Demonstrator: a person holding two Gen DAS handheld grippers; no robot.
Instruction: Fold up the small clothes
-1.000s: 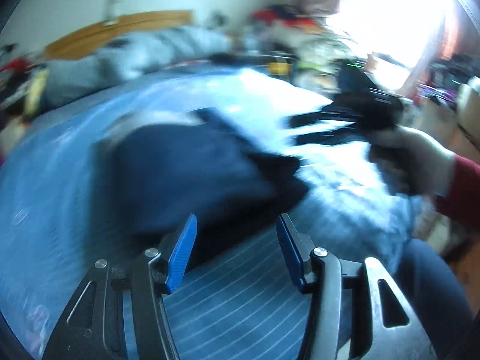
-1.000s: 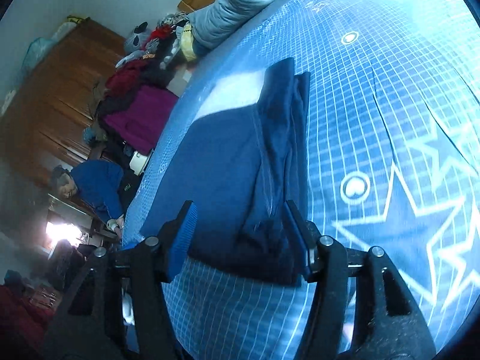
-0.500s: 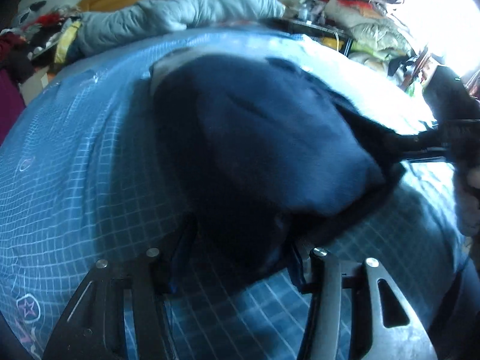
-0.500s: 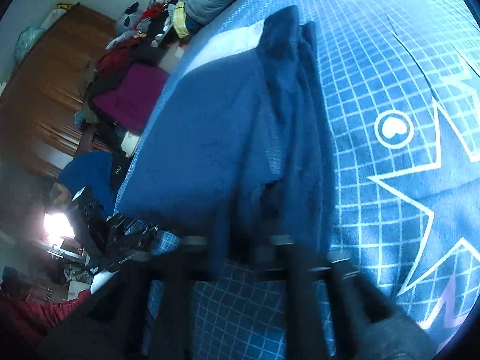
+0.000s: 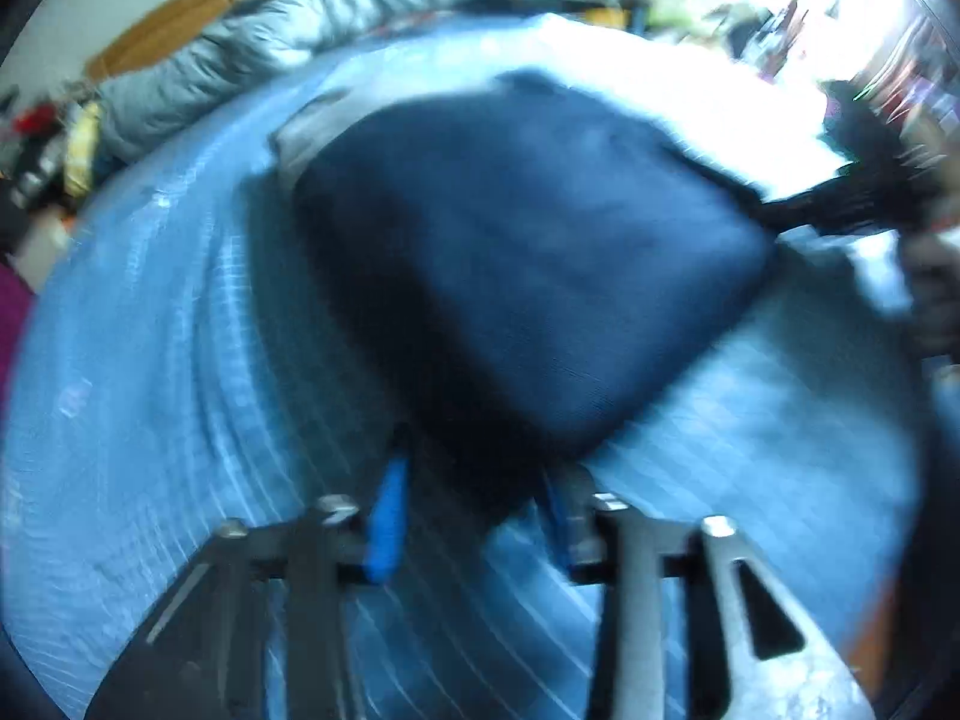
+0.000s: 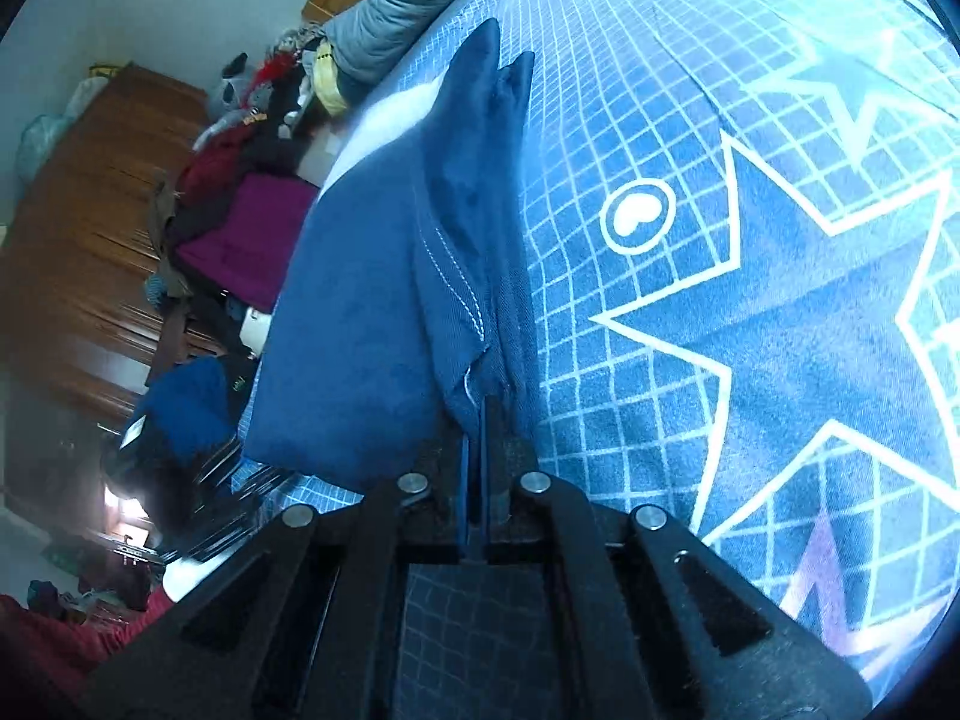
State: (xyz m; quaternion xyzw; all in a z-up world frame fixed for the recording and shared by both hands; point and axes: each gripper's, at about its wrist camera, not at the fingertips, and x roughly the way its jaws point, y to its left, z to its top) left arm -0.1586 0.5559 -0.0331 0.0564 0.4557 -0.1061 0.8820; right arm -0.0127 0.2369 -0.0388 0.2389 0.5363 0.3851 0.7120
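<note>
Navy fabric: the small garment point(image 5: 528, 264) lies on the blue grid-print bedsheet point(image 5: 150, 360), one corner at each tool. Your left tool point(image 5: 474, 504) straddles the near corner; its blue fingers point(image 5: 387, 516) sit partly apart with cloth between them, but blur prevents telling whether they pinch it. Your right tool point(image 6: 480, 438) is clenched on the stitched hem corner point(image 6: 474, 360), jaws nearly touching. Risk, as a judgement: if the left side has no firm hold, lifting both corners would drag the garment askew and spoil the fold. Both tools reach low and forward, close to the bedsheet.
</note>
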